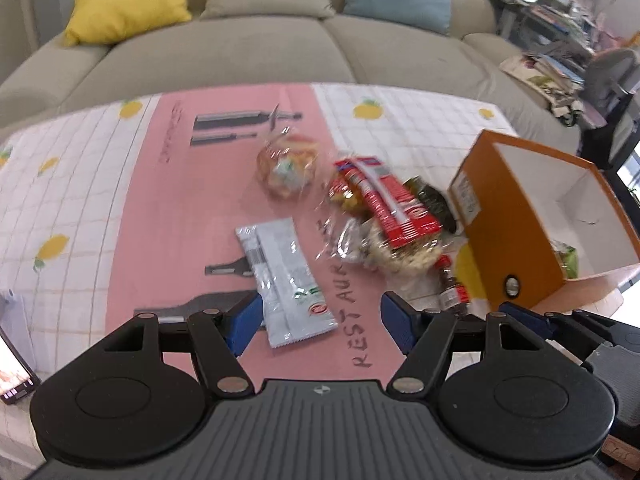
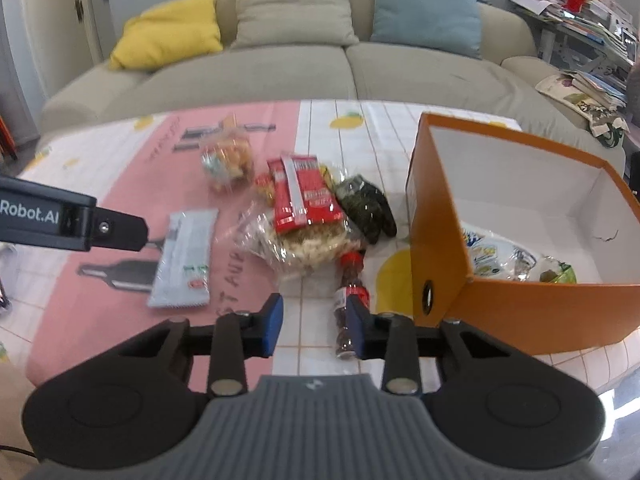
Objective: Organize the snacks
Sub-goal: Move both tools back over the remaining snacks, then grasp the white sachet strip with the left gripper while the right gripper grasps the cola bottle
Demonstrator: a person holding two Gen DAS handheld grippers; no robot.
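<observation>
The left claw [image 1: 320, 322] hangs open over the pink strip of the surface [image 1: 168, 216], its blue pads [image 1: 240, 328] either side of the near end of a white packet [image 1: 286, 280] without touching it. The right claw [image 2: 314, 326] also stands open – the frames show a clear gap between its pads, one of them just beside a small bottle [image 2: 350, 292] with a red label, which lies flat. Beyond sits a loose heap: a red pack [image 2: 300, 196] on top of a clear bag [image 2: 304, 240] of pale snacks, a dark green bag [image 2: 366, 208] beside it, and an orange-filled bag [image 2: 230, 156] farther back. The orange box [image 2: 440, 240] stands open at the right, a few packets [image 2: 504, 262] already inside. A sofa [image 2: 248, 76] with cushions lies behind.
</observation>
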